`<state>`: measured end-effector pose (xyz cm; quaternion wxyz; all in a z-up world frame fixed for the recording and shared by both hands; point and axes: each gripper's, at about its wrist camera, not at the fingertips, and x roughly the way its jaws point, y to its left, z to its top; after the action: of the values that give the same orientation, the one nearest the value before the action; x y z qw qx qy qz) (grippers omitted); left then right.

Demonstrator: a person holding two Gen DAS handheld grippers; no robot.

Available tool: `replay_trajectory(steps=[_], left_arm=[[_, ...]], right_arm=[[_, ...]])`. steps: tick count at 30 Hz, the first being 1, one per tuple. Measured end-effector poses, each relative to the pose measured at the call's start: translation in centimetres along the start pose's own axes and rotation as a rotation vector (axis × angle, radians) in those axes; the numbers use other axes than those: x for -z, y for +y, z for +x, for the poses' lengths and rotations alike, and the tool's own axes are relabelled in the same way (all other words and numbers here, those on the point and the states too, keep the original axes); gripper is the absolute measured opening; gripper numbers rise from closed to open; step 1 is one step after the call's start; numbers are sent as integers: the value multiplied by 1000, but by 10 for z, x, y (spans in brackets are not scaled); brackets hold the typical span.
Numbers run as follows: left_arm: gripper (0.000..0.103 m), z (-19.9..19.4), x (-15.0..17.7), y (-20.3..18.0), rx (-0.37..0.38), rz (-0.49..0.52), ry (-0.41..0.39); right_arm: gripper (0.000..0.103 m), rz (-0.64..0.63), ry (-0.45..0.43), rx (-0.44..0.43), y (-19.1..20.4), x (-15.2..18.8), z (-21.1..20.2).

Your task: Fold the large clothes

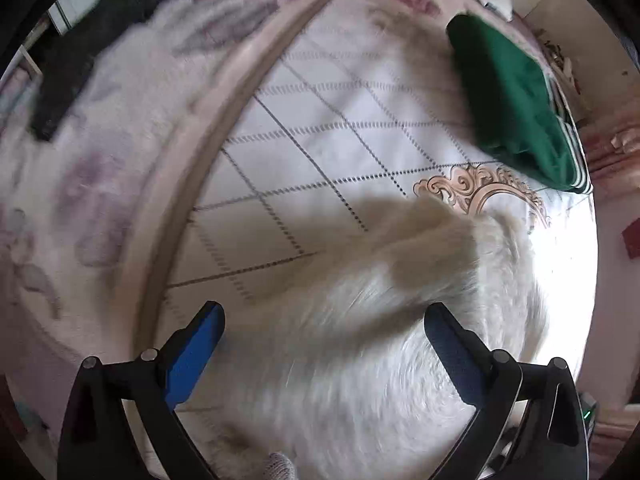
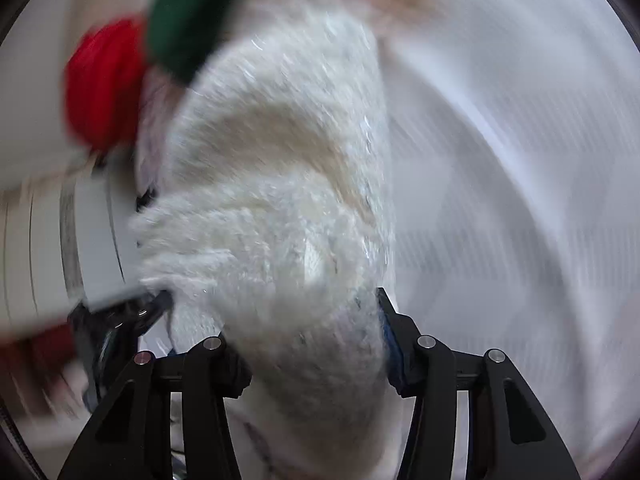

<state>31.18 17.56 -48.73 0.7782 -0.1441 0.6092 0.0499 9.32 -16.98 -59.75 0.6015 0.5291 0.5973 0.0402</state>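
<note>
Two grippers are working on one fluffy white garment [image 1: 400, 320], which lies on a white quilted bedspread [image 1: 320, 120] with a grid of dotted lines. The left gripper [image 1: 324, 332] has its jaws spread wide, one blue pad [image 1: 192, 360] on each side of the white pile, and the pads do not press on it. The right gripper [image 2: 308, 356] has the thick cloth bunched between its jaws; it seems to pinch the garment, although the blur makes the contact on the left pad hard to see.

To do this step well, I think the left gripper should take only one edge of the pile before it closes, not a thick lump, because this long fur is bulky and may slip out. Both hands should then carry the fold at the same height, so that the layers lie flat and the edges meet.

On the far right of the bedspread lies a folded green garment [image 1: 516, 108] with white stripes, well apart from the white one. A gold ornament [image 1: 480, 188] is printed between them. On the left a pale raised border [image 1: 208, 128] runs along the quilt, and beyond it there is a flowered blanket [image 1: 100, 184] with a dark garment [image 1: 92, 48] on it. Something red [image 2: 104, 84] shows beside the green cloth in the right wrist view; what it is I cannot tell.
</note>
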Motion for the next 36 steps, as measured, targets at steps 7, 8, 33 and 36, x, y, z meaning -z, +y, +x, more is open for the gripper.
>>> replay_trajectory(steps=[7,8,33,36], left_arm=[[103,-33,56,20,-81,-30,-3],[103,-31,64,22,-94,-34,1],[103,-27,77,42,-139,-131,-48],[103,-27,81,49,-145,-141,-38]], right_arm=[[59,-35,239,108,-7,58,-31],[64,-108,196,143,3,53,-51],[82,-715,191,263,154,-30,-24],[12,-767,270,257,178,-32,25]])
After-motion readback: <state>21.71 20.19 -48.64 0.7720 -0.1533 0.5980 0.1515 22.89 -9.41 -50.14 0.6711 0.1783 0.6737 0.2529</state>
